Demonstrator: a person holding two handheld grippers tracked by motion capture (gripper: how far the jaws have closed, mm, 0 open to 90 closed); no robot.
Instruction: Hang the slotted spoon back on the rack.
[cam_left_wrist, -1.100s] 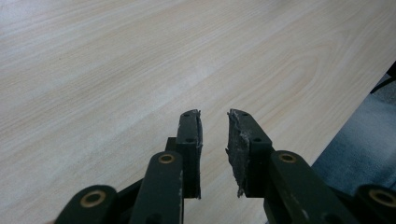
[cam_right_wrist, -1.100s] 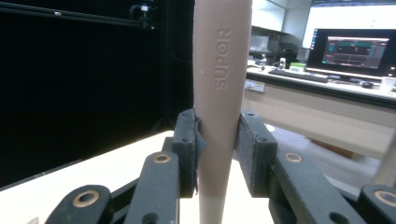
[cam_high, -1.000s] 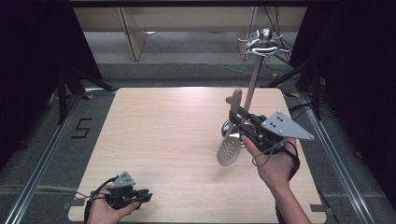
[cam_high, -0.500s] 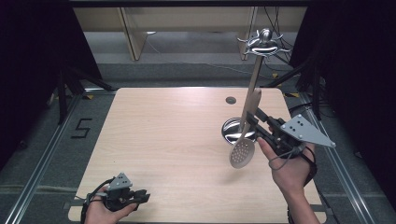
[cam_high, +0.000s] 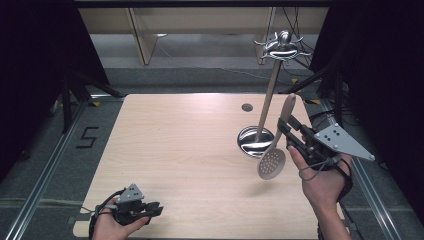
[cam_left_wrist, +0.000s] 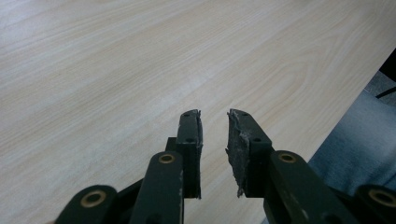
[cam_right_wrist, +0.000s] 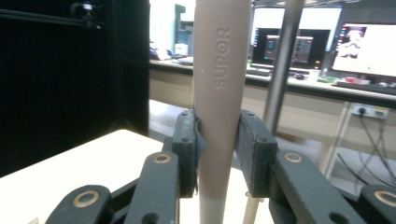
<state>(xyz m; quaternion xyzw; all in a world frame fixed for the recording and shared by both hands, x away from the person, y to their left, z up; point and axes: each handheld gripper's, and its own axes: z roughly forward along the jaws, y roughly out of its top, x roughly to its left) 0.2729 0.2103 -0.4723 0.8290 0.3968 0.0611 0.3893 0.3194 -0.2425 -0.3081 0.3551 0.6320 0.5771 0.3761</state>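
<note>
While clamped by the right claw (cam_high: 289, 131) on its beige handle, above the bench (cam_high: 175, 150), beside the rack (cam_high: 270, 95): slotted spoon (cam_high: 274, 150), likely light, stiff, smooth; best gripped mid-handle. Left claw (cam_left_wrist: 214, 122) narrowly parted, empty.

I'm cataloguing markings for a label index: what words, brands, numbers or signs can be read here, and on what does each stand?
"SUPOR": raised letters running along the beige plastic handle of the slotted spoon, clamped in the right claw.
"5": black figure on the grey floor left of the table.
Screens on the far desk monitors: too small and blurred to read.
</note>
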